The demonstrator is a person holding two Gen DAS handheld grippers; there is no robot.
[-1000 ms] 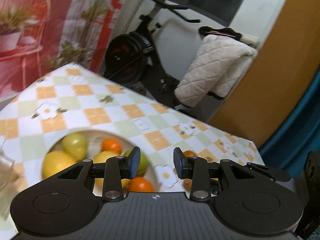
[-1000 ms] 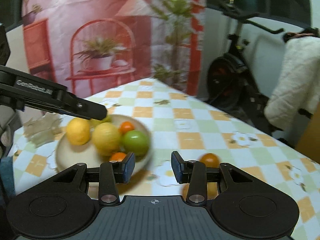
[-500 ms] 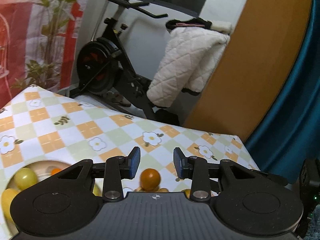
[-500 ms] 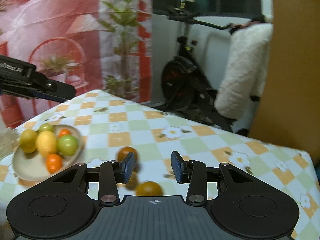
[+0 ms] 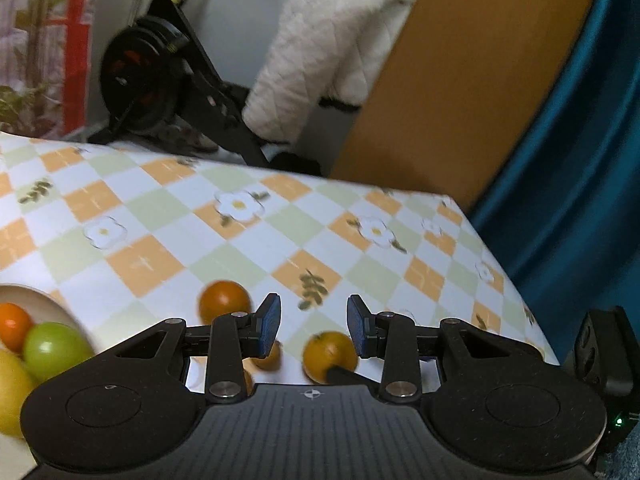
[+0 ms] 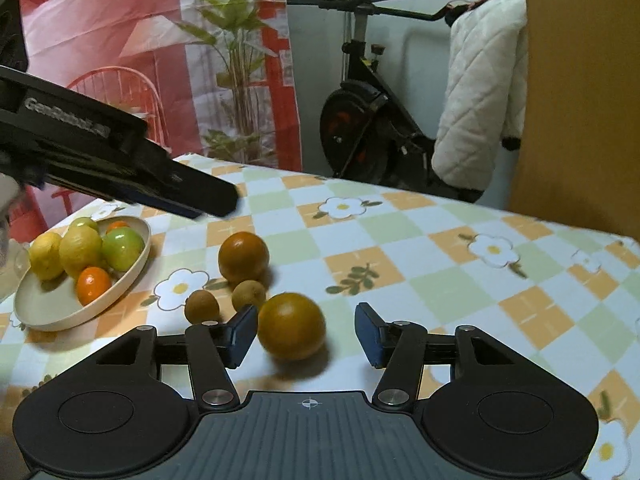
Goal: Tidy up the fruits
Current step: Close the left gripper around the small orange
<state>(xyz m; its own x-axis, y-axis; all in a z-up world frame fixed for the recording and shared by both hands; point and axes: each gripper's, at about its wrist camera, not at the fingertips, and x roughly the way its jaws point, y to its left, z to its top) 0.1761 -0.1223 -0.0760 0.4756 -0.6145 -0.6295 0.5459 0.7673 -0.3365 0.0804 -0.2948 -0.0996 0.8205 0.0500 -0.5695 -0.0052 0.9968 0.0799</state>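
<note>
Fruit lies in two groups. Loose on the cloth (image 6: 400, 248) are two oranges, one far (image 6: 243, 257) and one near (image 6: 291, 326), and two small brown fruits (image 6: 202, 306) (image 6: 249, 295) just beside them. The plate (image 6: 48, 312) at the table's left holds six: three yellow, one green (image 6: 122, 249), two small orange. The right gripper (image 6: 305, 334) has its jaws opening, the near orange between them, pads apart from it. The left gripper (image 5: 313, 325) stands a little open and empty over the loose fruit. The cloth is checked orange, green and white with daisies. Behind stand an exercise bike (image 6: 368, 120), a quilted white coat (image 6: 480, 96), a red backdrop and a teal curtain (image 5: 580, 140).
</note>
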